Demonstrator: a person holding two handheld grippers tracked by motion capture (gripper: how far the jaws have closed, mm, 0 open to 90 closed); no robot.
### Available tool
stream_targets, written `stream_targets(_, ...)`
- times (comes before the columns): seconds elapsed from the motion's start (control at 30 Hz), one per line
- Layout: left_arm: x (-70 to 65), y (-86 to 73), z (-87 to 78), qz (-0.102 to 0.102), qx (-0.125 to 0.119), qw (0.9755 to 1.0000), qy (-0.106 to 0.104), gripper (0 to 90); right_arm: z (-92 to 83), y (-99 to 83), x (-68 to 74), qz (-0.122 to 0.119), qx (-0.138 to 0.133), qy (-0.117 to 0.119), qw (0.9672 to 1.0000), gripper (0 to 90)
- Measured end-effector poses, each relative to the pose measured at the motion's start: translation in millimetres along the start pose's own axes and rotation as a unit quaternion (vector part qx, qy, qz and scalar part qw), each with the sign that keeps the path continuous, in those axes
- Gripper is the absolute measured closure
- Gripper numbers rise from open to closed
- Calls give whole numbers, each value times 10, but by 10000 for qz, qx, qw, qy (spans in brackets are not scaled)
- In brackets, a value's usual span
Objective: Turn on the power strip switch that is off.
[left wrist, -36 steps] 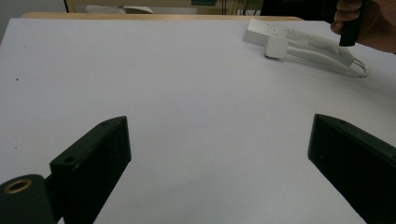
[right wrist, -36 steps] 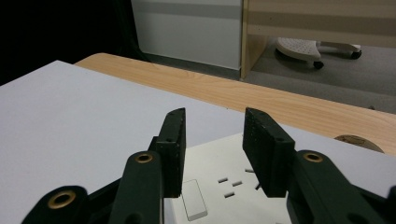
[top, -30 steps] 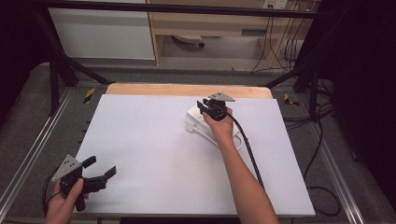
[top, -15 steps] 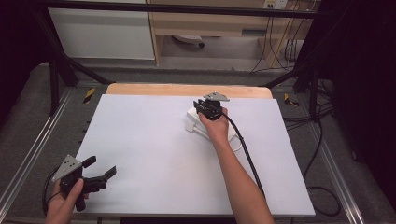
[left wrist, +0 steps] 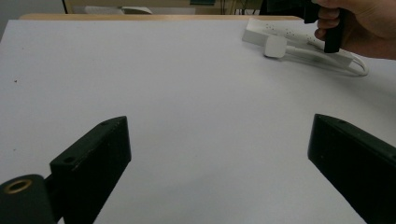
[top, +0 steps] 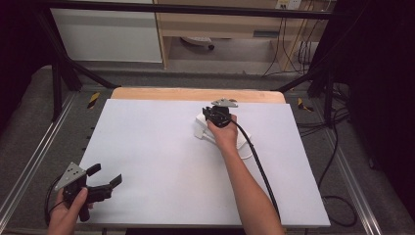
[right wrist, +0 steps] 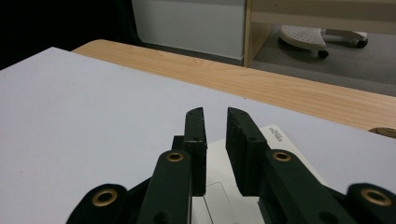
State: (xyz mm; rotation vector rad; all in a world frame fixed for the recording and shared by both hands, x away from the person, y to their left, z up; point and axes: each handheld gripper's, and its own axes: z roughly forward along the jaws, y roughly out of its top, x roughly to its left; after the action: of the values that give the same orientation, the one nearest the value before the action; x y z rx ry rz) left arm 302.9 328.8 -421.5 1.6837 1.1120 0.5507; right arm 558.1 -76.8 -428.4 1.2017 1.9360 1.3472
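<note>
A white power strip (top: 200, 127) lies on the white table top (top: 156, 161), right of the middle and toward the far side. Its white plug (left wrist: 274, 46) and looped white cord (left wrist: 348, 65) rest beside it. My right gripper (top: 209, 114) hovers right over the strip (right wrist: 280, 136), pointing toward the far edge. Its jaws stand a narrow gap apart with nothing between them. My left gripper (top: 105, 175) is at the table's near left corner, open wide and holding nothing, low over bare table (left wrist: 219, 93).
A strip of wooden table edge (top: 195, 94) runs along the far side. Black frame legs (top: 58, 73) and metal rails (top: 29, 156) flank the table. A black cable (top: 254, 156) trails from the right gripper along the forearm.
My right gripper has shifted slightly left over the power strip. The left gripper has stayed where it was.
</note>
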Motion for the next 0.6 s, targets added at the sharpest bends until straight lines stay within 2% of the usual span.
stream_targets(0.6,-3,-1,0,7,-1,10000,-7,60,6,-58,15,-18,175,-55,9998,831)
